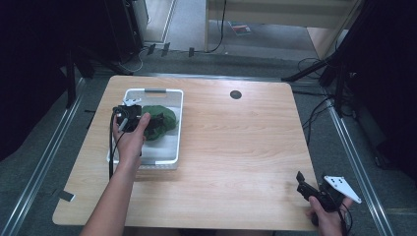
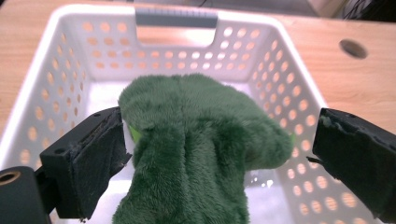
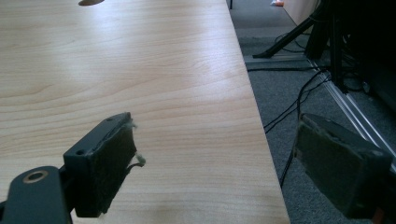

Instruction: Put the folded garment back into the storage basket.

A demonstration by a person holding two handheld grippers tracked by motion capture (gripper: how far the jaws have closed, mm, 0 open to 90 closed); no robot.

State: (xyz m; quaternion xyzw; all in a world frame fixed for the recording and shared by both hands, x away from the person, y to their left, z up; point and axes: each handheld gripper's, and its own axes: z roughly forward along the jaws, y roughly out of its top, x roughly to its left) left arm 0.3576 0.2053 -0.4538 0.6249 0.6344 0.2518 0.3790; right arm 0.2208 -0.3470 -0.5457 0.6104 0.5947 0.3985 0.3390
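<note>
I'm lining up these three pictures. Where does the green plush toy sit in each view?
High view: green plush toy lies in the white basket, left of centre, beside the left gripper.
Left gripper view: it takes up the centre and bottom, between the open fingers.
Right gripper view: not in it.
Shared landmark: round hole in the tabletop.
</note>
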